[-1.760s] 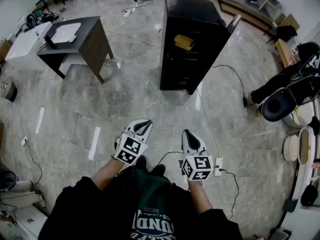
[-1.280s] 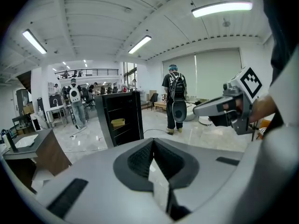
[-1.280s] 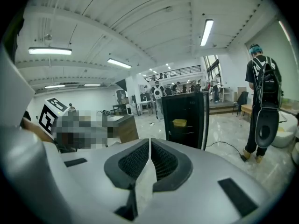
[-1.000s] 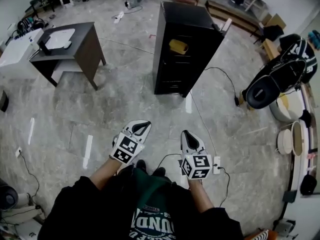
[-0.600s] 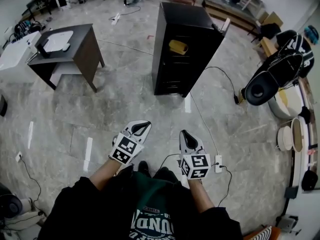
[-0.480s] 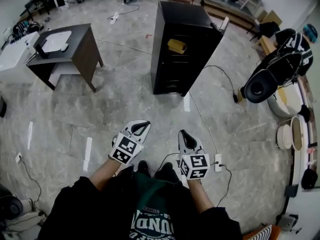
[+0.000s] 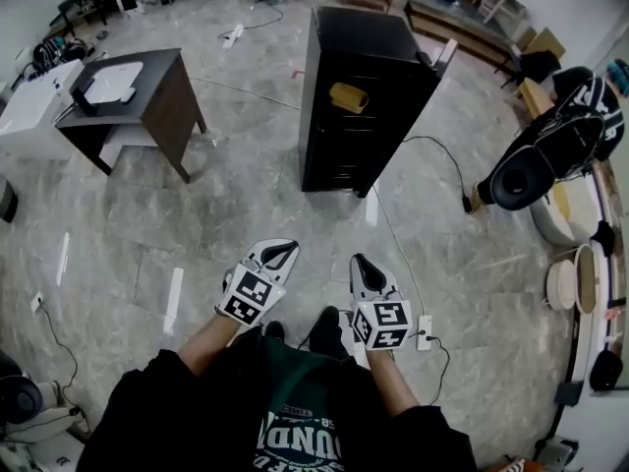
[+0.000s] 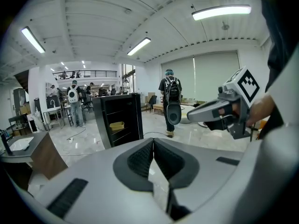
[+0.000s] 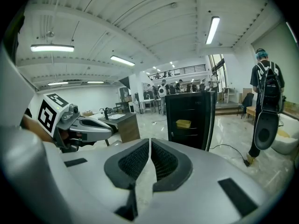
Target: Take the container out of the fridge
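**A:** How do the fingers of the two tools stand?

**B:** The left gripper (image 8: pixel 153 143), made of grey plastic with black ribbed pads (image 8: pixel 140 160), has its two jaws pressed together at the tips. Nothing is between them. The right gripper (image 9: pixel 149 143) is the same, with jaws together and holding nothing. The person carries both side by side in front of the body, above the grey marble floor (image 7: pixel 246 205), and they point toward the fridge.

**A:** And the container?

**B:** The small yellow container (image 7: pixel 348 97) sits on an upper shelf inside the tall black fridge (image 7: pixel 369 32), well apart from both grippers. I cannot tell what is in it, because no view looks into it.

**A:** Does one camera show something the others do not?

**B:** Yes. Only the head view shows the white power strip (image 7: pixel 426 327) on the floor just beside the right gripper. A black cable (image 7: pixel 398 234) runs from it toward the foot of the fridge. That view also shows the top of the dark brown wooden table (image 7: pixel 162 87), left of the fridge.

The gripper views show the long ceiling lamps (image 8: pixel 219 11) instead. They also show a person with a black backpack (image 9: pixel 264 85) standing upright to the right of the fridge, and more people (image 8: pixel 74 97) farther behind. Each gripper view also shows the other gripper from the side.
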The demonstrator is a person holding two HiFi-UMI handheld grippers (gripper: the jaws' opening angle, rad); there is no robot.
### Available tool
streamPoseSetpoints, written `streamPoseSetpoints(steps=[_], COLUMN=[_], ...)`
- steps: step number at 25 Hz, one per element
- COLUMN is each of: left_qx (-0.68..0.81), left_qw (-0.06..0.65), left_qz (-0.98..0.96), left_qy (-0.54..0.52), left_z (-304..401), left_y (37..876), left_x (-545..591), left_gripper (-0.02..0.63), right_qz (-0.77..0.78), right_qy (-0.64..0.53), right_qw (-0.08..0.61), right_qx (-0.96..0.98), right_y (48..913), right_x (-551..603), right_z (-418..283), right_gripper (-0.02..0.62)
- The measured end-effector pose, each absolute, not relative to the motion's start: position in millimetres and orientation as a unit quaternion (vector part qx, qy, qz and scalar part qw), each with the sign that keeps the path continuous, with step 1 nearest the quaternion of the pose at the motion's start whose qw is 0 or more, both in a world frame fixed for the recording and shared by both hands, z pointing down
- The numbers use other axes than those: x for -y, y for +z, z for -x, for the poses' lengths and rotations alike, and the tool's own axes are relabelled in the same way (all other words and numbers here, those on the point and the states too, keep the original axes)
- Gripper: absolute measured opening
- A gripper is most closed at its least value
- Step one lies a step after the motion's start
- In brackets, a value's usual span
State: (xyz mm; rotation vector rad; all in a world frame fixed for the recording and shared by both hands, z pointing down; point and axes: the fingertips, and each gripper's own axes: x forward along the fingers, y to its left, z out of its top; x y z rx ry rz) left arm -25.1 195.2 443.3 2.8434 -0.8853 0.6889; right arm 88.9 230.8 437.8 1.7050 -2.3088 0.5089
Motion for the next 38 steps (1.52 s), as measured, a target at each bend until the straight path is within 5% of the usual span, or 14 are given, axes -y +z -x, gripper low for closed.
streamPoseSetpoints(steps=[38], left_qx=[0.361], left_qw=[0.077], left_qz=[-0.897], left_qy=[0.244], left_z=[-88.3], left_y=[460.9], left_x=[-38.2], left_gripper=[0.014], right_qz=[-0.488], right_qy=[0.183], right_qw=[0.13], right_qx=[0.843], right_y=[456.9], right_x=[-48.4], right_z=[-197.7], right_gripper=[0.038])
